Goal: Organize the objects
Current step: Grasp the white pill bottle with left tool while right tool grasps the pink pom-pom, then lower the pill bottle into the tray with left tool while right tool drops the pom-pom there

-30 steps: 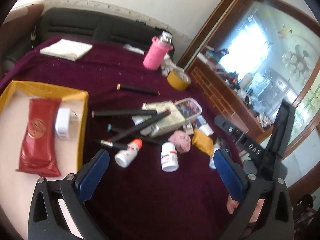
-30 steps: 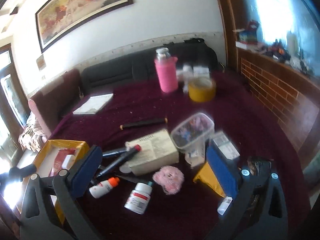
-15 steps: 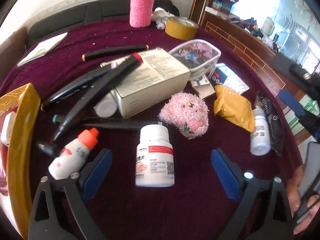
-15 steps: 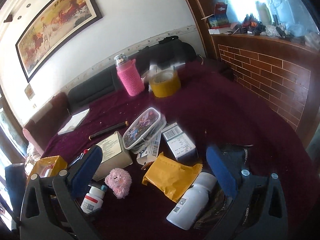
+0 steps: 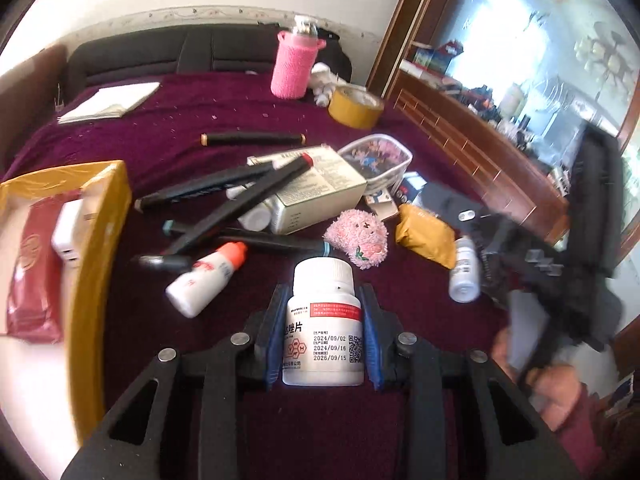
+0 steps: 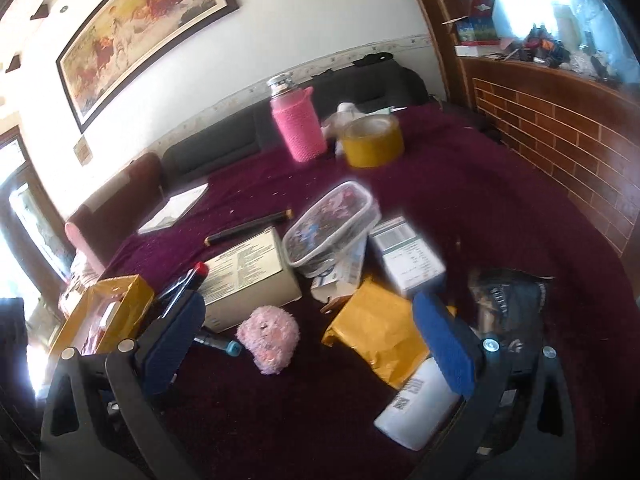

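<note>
Left tool (image 5: 323, 326): jaws just closed, pads clamping white pill bottle (image 5: 324, 320) on maroon bench (image 5: 360, 420).
Right tool (image 6: 310, 340): jaws wide apart, nothing gripped, over yellow packet (image 6: 376, 336).

Right wrist view: at 10 o'clock I see a framed painting of horses (image 6: 144, 36) on the white wall (image 6: 320, 12). A small plaque (image 6: 82, 152) hangs below its lower left corner. A patterned border strip (image 6: 240, 92) runs along the wall above a dark sofa back (image 6: 224, 148). At 3 o'clock stands a brick-patterned wooden ledge (image 6: 560, 140), with small clutter, too blurred to identify, on its top (image 6: 544, 46). A bright doorway (image 6: 24, 220) lies at 9 o'clock. Left wrist view: I see a maroon cloth (image 5: 180, 120) covering the surface and a bright window (image 5: 500, 40) at 2 o'clock.
</note>
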`<state>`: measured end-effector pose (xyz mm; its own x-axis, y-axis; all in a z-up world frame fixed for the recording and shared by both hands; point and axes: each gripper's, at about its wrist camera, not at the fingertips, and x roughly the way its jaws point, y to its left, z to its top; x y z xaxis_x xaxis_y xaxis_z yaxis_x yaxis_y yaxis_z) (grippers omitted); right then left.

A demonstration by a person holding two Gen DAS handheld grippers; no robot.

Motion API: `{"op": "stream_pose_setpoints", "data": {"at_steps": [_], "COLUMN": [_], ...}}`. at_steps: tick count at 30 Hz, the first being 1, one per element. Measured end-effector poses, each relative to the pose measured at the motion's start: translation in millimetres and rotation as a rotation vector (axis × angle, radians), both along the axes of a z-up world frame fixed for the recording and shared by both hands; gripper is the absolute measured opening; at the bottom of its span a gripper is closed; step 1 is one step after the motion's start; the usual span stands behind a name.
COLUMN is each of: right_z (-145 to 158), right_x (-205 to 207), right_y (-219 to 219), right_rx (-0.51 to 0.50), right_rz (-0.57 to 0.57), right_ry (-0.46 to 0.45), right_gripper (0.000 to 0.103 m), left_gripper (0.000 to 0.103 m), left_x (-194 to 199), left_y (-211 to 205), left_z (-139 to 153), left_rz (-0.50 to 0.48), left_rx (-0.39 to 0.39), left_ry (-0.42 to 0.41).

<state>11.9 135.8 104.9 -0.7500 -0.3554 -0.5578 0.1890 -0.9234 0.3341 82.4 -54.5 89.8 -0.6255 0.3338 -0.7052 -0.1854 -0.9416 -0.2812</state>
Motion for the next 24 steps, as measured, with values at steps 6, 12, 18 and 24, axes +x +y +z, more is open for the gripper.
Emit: {"op": "stream_pose_setpoints", "data": {"at_steps": [6, 12, 18, 24], "right_z": [-10.8, -50.4, -34.4, 13.3], "right_x": [-28.7, -62.7, -38.7, -9.4], "right_y": [-51.2, -73.1, -57.3, -70.7], "right_rx": [0.159, 0.268, 0.212, 0.217], "right_rz": [0.081, 0.072, 0.022, 0.081], "right_ry": [-0.148, -0.319, -0.255, -0.166], "right_gripper": [0.103, 0.047, 0.03, 0.02], "left_gripper": [0.029, 0.029, 0.029, 0.029], "left_x": [38.3, 63.7, 77.9, 83.3], "left_y": [-47.6, -89.5, -121.6, -162.1], "left_z": [19.3, 22.2, 21.0, 22.4], "left_rz": [0.053, 0.132, 0.183, 0.244], "left_rx": [0.034, 0.071, 0.098, 0.118], "left_ry": [0.042, 0.064, 0.075, 0.082]}}
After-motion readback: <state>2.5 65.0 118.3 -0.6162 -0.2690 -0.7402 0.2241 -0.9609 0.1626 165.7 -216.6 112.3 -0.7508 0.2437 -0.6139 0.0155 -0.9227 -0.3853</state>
